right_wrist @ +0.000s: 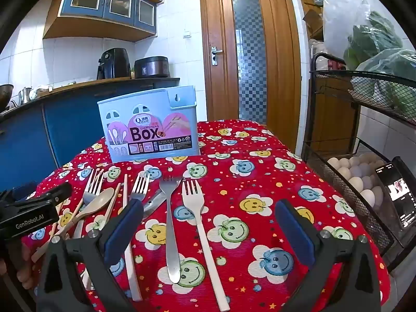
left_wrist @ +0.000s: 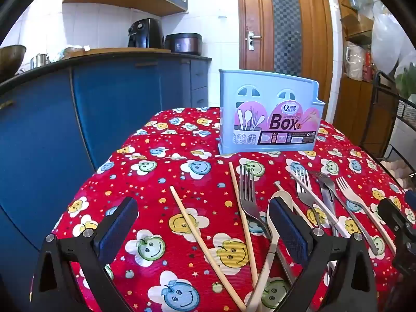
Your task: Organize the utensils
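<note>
A light blue utensil box [left_wrist: 269, 117] with a pink "Box" label stands upright at the far side of the table, also in the right wrist view [right_wrist: 150, 127]. Loose utensils lie on the red cloth in front of it: wooden chopsticks [left_wrist: 197, 236], a steel fork [left_wrist: 248, 197], a beige spoon [left_wrist: 273, 231], more forks [left_wrist: 306, 195]. In the right wrist view a steel fork [right_wrist: 171, 223] and a white fork [right_wrist: 200, 221] lie between my fingers. My left gripper [left_wrist: 202, 228] is open above the chopsticks. My right gripper [right_wrist: 208, 231] is open above the two forks. Both hold nothing.
The table wears a red smiley-flower cloth [right_wrist: 260, 182]. A black wire rack [right_wrist: 364, 171] with eggs and a phone stands close on the right. Blue kitchen cabinets [left_wrist: 78, 109] run along the left. A wooden door [right_wrist: 249, 52] is behind.
</note>
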{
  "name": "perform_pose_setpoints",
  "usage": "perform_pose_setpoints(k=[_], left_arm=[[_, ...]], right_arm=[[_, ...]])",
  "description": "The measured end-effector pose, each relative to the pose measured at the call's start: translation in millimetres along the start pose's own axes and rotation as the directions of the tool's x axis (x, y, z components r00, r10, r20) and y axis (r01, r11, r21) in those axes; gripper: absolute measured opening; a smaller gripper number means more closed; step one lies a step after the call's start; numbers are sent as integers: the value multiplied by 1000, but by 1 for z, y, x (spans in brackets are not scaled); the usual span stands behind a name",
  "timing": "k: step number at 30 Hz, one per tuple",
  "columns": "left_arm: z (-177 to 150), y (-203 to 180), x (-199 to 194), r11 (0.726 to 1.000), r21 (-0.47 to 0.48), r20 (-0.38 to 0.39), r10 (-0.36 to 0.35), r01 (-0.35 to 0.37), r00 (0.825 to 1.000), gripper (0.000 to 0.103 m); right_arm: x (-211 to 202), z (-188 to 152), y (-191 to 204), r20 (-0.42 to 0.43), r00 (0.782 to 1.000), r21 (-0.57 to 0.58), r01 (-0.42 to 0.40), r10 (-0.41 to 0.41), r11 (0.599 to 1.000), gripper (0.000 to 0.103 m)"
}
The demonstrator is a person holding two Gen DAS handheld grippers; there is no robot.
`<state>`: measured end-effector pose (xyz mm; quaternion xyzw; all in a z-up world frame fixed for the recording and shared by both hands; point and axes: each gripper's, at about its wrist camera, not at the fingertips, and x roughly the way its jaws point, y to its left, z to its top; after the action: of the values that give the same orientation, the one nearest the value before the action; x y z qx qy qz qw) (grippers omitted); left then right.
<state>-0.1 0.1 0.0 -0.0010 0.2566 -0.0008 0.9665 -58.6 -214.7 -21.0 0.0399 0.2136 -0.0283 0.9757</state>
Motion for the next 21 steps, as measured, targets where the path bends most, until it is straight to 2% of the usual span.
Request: perform_pose_setpoints(k=[21], left_arm=[[0,0,0,1000,1,-4,1,-1,1000,100]], right_arm=[[2,-1,-1,-5,1000,4,1,-1,1000,103]])
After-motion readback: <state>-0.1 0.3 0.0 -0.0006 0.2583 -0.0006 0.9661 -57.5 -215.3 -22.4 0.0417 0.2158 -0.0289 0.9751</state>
